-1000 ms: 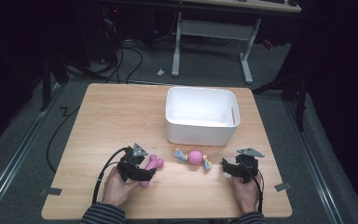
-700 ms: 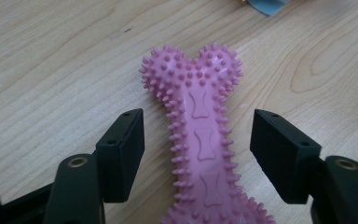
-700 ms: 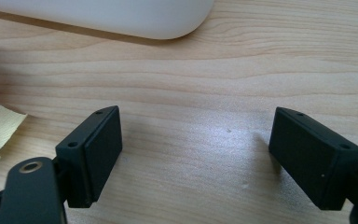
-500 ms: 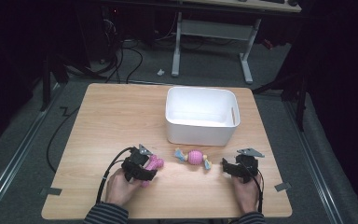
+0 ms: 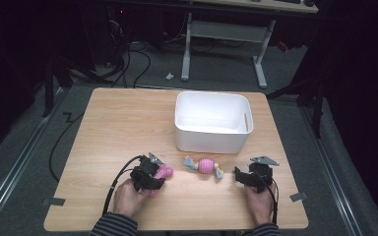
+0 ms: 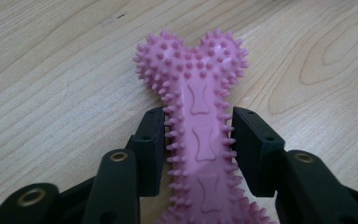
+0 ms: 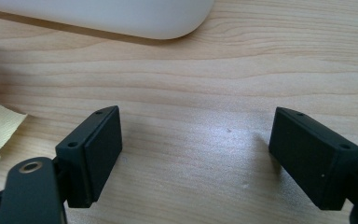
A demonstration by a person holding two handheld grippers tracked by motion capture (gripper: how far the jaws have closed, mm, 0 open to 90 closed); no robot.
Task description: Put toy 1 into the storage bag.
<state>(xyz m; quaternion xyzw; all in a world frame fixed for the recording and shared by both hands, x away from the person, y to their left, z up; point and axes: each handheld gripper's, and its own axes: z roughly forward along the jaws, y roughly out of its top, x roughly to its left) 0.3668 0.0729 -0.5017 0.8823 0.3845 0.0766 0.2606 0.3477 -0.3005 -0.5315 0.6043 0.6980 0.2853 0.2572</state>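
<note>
- Now your left gripper [image 6: 199,128] is clamped on the pink spiky bone toy [image 6: 198,116]: the jaws have just been closing, and in the left gripper view both pads press on the shaft, just below its knobbed end.
- The bone lies flat on the wooden table [image 5: 113,123], at the near left, its far end poking out past the jaws in the high view [image 5: 165,172].
- Compared with a second ago, your left hand [image 5: 128,196] has edged only slightly toward the bone; then the jaws stood apart, with the toy just ahead of them.
- Your right gripper [image 7: 196,154] is unchanged: jaws apart, nothing between them, bare tabletop beneath. In the high view it sits at the near right [image 5: 243,176].
- The pink ball toy with cloth ends [image 5: 204,166] lies between your two grippers, touching neither, where it lay before; a yellow cloth end shows at the left edge of the right gripper view.
- The white bin [image 5: 211,142] stands beyond the toys, in the same place.
</note>
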